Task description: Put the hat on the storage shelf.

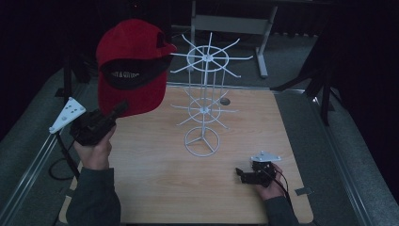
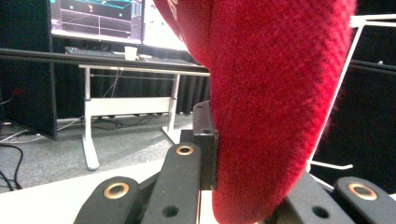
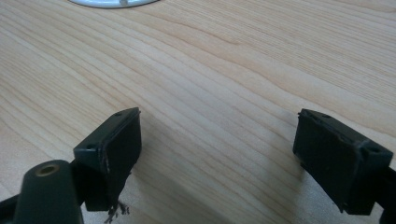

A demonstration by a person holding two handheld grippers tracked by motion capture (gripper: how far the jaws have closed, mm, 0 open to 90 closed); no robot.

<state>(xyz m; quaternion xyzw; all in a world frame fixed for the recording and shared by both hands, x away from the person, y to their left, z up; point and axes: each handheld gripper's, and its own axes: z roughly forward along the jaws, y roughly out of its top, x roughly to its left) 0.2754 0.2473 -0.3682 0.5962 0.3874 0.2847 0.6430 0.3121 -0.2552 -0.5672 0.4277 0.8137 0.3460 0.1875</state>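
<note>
A red cap (image 1: 131, 66) with a black underside to its brim hangs in the air at the left, held up over the table's left edge. My left gripper (image 1: 121, 109) is shut on the cap's lower edge; in the left gripper view the red fabric (image 2: 280, 93) is clamped between the jaws of the left gripper (image 2: 247, 182) and hides the right one. A white wire display rack (image 1: 204, 94) stands mid-table, just right of the cap. My right gripper (image 1: 242, 175) rests low near the table's front right, jaws open over bare wood (image 3: 219, 154).
The rack's round base (image 1: 202, 141) sits on the wooden table (image 1: 155, 188); its rim shows at the top of the right gripper view (image 3: 112, 3). A desk frame (image 1: 235, 23) stands beyond the table. Metal rails (image 1: 28, 165) run along the table's sides.
</note>
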